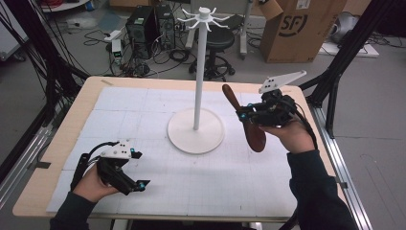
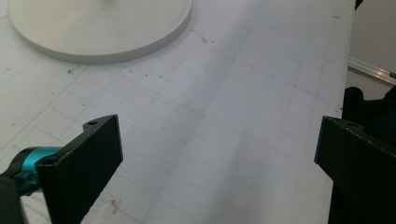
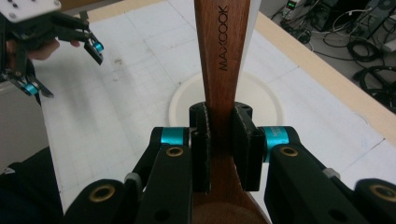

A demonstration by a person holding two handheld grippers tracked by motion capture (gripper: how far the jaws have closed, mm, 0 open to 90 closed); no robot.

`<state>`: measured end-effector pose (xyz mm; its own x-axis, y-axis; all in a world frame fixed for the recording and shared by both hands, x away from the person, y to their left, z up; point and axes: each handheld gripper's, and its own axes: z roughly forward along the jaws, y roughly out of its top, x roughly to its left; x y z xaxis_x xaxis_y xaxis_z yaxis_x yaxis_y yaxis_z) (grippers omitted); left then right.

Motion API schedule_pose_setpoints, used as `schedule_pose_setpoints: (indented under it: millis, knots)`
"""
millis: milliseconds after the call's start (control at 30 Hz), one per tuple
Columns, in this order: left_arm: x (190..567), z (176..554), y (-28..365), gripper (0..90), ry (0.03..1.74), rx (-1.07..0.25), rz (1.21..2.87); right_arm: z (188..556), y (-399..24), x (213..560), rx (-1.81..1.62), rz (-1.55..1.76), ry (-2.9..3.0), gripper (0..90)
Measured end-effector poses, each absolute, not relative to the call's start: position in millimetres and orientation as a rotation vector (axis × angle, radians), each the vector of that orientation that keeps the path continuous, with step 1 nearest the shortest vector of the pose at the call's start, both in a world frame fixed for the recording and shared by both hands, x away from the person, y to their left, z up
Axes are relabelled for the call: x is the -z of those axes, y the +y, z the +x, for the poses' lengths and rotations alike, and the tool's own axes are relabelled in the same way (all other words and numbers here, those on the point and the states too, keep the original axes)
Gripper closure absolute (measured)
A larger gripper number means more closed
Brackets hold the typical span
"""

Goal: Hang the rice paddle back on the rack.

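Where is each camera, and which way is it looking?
High view: above the person's side, looking forward and down at the table, stand and both hands with their tools.
Left gripper view: rides on the left tool, looking along its open jaws over the mat toward the stand's base.
Right gripper view: rides on the right tool, looking along jaws shut on the spoon.
Shared: all three show the stand's base; the right gripper view also shows the left tool.

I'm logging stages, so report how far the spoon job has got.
Done: the right gripper is shut on the wooden spoon and holds it off the mat. In hand: the spoon is in the air beside the white stand. Left, probably: hanging it on the stand's top hooks. The left gripper waits open.
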<state>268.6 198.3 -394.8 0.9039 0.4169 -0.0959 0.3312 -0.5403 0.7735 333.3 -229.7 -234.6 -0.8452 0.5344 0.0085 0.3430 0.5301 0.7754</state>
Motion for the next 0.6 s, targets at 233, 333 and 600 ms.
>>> schedule_pose_setpoints:
  millis: [233,333,600]
  knots:
    - [395,269,199,1.7,0.531,-0.126,2.189,336,-233,217,-1.247,0.742,2.488,79.1]
    - [395,269,198,1.6,0.532,-0.124,2.19,338,-235,208,-1.259,0.743,2.47,79.2]
    - [395,269,198,1.6,0.532,-0.121,2.19,344,-237,186,-1.272,0.742,2.428,79.2]
